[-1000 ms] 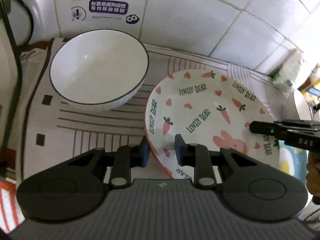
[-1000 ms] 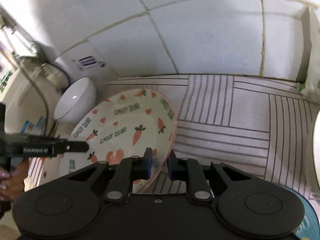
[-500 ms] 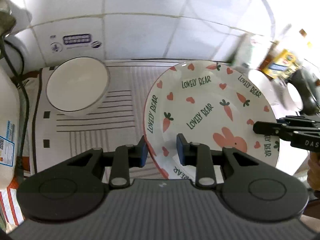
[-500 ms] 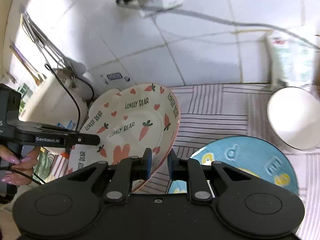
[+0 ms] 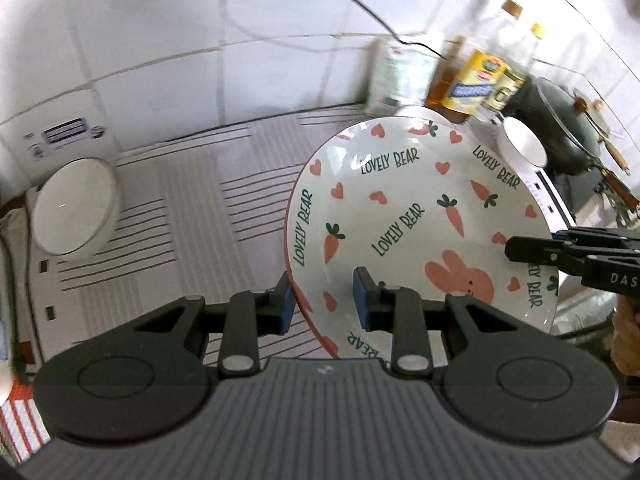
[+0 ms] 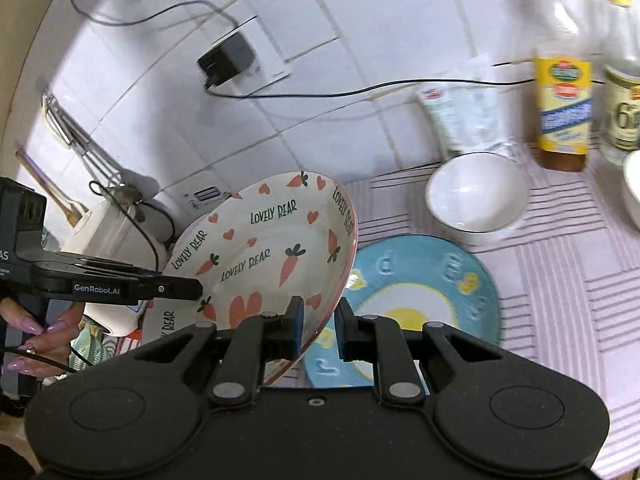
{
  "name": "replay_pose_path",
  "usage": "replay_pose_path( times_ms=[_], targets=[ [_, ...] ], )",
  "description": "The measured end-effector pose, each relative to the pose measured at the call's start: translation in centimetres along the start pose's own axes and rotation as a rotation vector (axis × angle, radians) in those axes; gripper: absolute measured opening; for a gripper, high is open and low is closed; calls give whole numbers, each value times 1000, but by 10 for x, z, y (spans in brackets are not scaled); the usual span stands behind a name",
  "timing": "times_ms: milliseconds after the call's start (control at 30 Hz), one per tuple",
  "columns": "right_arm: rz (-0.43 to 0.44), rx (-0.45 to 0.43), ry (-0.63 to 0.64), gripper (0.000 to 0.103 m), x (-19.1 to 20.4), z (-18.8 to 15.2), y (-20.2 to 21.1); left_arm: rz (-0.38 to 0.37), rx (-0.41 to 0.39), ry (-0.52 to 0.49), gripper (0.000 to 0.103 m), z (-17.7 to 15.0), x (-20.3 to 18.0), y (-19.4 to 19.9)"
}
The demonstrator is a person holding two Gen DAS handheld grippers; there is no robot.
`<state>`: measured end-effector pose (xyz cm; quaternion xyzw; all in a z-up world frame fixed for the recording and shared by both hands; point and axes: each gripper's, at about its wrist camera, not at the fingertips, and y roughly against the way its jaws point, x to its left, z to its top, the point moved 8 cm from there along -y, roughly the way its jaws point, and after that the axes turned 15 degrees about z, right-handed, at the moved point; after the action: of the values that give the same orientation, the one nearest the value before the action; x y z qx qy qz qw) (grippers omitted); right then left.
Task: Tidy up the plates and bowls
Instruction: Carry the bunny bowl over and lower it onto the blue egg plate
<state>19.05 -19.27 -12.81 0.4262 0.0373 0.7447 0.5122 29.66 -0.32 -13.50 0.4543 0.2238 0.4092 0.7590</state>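
The carrot-and-heart plate (image 5: pixel 420 216) is off the counter (image 5: pixel 192 216), tilted and carried in the air between the two hand-held grippers, with its printed face toward both cameras. The left hand-held gripper (image 5: pixel 322 304) straddles the plate's near rim, one blue pad against the underside edge and the other over the printed face; its jaws stand narrow and look to be pressing the rim, though the far pad's contact is hard to confirm. The right hand-held gripper (image 6: pixel 318 330) holds the opposite rim in a narrow pinch, the plate's edge running between its pads.

Below the plate in the right wrist view lies a blue plate with a yellow centre (image 6: pixel 424 292) on the striped mat, and just beyond it stands a white bowl (image 6: pixel 476 196). A second white bowl (image 5: pixel 74 208) sits well apart at the mat's far left. Bottles (image 6: pixel 564 92) stand against the tiled wall behind the nearer bowl.

The risk, as I judge it, is slip: each grip is only a rim pinch on glazed ceramic, so a loosening left jaw could let the plate swing down onto the blue plate or clip the bowl. Uneven motion between the hands could also twist it free
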Motion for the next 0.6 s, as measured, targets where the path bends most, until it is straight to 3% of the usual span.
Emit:
replay_pose_path(
  times_ms=[100,300,600],
  targets=[
    [28,-34,-61,22,-21,-4,14,-30,7,-28,29,1,-19,-9],
    [-38,-29,-98,22,-56,-17,23,-54,78,-37,30,-5,-52,-42],
    [-83,35,-119,22,-90,-27,6,-24,174,-25,30,-7,-66,-82]
  ],
)
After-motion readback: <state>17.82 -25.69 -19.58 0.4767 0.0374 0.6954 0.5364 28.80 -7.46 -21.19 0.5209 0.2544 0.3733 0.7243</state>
